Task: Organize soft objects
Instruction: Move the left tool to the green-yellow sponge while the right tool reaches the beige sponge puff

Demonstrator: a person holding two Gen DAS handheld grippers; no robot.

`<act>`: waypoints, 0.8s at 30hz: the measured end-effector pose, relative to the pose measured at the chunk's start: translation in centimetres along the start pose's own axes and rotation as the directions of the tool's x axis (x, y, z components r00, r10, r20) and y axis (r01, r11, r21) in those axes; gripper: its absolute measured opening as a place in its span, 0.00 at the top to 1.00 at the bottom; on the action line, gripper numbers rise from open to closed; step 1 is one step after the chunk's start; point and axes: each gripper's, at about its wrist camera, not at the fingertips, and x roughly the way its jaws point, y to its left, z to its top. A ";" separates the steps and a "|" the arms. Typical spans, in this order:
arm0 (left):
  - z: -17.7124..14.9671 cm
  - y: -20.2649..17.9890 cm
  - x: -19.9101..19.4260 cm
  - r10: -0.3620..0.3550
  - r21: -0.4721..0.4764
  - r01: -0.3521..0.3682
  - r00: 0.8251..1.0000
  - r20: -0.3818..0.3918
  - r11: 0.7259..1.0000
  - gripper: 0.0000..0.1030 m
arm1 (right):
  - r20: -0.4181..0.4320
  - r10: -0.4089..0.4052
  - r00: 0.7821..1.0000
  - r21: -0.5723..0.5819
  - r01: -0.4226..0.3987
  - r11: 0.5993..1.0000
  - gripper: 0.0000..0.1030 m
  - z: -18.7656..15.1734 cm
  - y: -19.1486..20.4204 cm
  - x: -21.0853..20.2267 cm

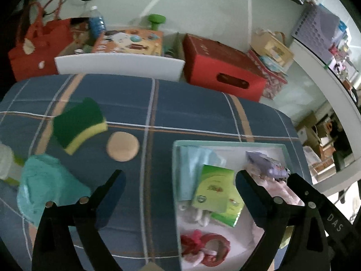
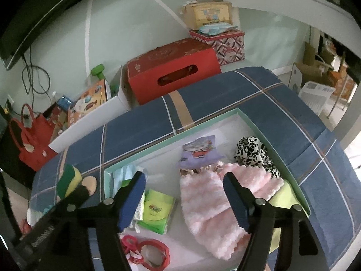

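Note:
A shallow teal-rimmed box (image 1: 227, 144) (image 2: 171, 138) lies on a blue plaid cloth. It holds a green tissue pack (image 1: 215, 192) (image 2: 156, 212), a pink fluffy cloth (image 2: 209, 205), a purple printed cloth (image 2: 199, 152), a black-and-white spotted cloth (image 2: 255, 152), a light blue pack (image 1: 191, 164) and a red ring toy (image 1: 207, 246) (image 2: 149, 250). On the cloth to the box's left lie a green-yellow sponge (image 1: 79, 125), a round tan pad (image 1: 123, 146) and a teal cloth (image 1: 47, 185). My left gripper (image 1: 180, 185) is open above the box's left rim. My right gripper (image 2: 182, 185) is open above the pink cloth.
Behind the cloth stand a red cardboard box (image 1: 221, 67) (image 2: 171, 70), a white bin (image 1: 119, 64), a red bag (image 1: 38, 45) and patterned boxes (image 2: 227, 43). A white shelf edge (image 1: 327, 85) curves at the right.

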 end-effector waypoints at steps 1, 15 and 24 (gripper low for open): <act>0.0 0.4 -0.3 0.005 -0.006 -0.005 1.000 0.008 1.000 0.05 | 0.001 -0.006 1.000 -0.007 0.006 1.000 0.23 0.0 0.2 0.0; 0.9 5.3 -3.9 0.079 -0.083 -0.074 0.995 0.064 0.994 0.05 | 0.008 -0.035 0.999 -0.121 0.035 0.992 0.07 -0.7 4.2 -0.1; 6.7 11.8 -6.3 0.170 -0.038 -0.168 0.984 0.047 0.985 0.04 | -0.075 0.227 0.971 -0.228 -0.239 0.944 0.07 -0.8 12.7 0.2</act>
